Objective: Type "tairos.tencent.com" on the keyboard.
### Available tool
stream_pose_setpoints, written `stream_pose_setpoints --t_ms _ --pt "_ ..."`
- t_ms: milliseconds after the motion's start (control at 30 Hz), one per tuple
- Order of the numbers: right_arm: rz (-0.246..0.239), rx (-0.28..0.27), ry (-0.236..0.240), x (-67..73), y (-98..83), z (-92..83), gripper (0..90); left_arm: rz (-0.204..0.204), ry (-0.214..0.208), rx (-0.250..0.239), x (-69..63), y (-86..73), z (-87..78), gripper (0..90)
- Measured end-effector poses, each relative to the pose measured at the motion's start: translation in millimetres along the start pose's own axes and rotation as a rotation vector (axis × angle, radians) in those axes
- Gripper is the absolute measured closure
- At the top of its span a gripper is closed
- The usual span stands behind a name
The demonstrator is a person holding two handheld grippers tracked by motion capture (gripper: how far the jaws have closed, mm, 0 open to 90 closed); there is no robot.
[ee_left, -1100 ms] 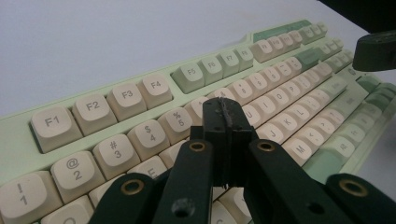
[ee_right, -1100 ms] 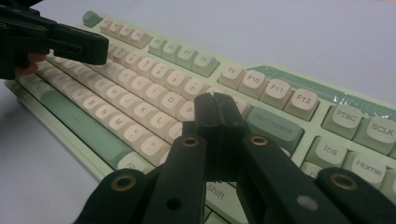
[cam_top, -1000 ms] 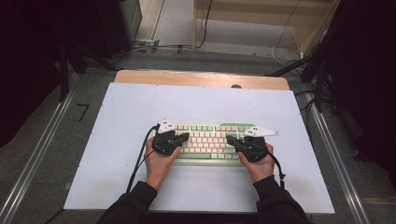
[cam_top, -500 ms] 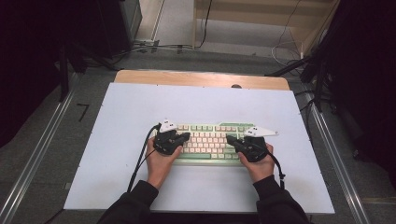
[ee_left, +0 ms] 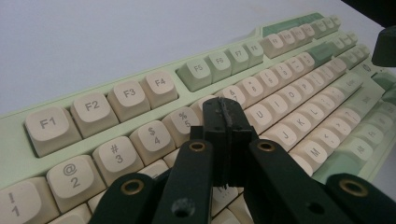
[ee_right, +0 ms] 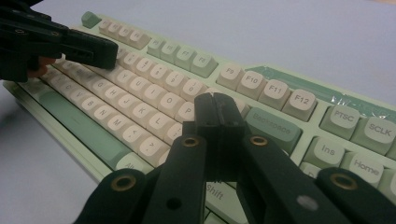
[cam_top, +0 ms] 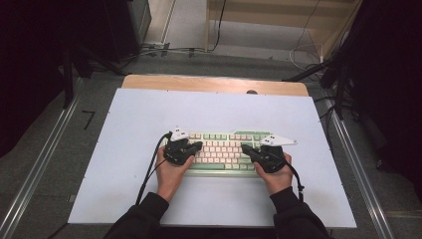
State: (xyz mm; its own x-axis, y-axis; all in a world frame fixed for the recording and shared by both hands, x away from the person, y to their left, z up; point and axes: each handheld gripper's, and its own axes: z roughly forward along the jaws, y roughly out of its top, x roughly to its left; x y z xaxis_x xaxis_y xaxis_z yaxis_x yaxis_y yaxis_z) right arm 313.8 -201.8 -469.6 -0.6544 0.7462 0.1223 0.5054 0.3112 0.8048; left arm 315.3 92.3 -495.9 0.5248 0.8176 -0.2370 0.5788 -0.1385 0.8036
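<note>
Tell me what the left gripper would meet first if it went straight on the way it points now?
Probably the cream number-row keys of the pale green keyboard: the shut left gripper points low across them, though how high it sits is unclear.
</note>
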Motion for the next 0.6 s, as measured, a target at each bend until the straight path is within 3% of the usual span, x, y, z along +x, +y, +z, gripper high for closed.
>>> stream_pose_setpoints --t_ms 600 --pt "-0.003 -0.003 -0.002 0.6 -0.1 -0.4 88.1 0.006 0.008 0.017 -0.4 -1.3 2.6 90.0"
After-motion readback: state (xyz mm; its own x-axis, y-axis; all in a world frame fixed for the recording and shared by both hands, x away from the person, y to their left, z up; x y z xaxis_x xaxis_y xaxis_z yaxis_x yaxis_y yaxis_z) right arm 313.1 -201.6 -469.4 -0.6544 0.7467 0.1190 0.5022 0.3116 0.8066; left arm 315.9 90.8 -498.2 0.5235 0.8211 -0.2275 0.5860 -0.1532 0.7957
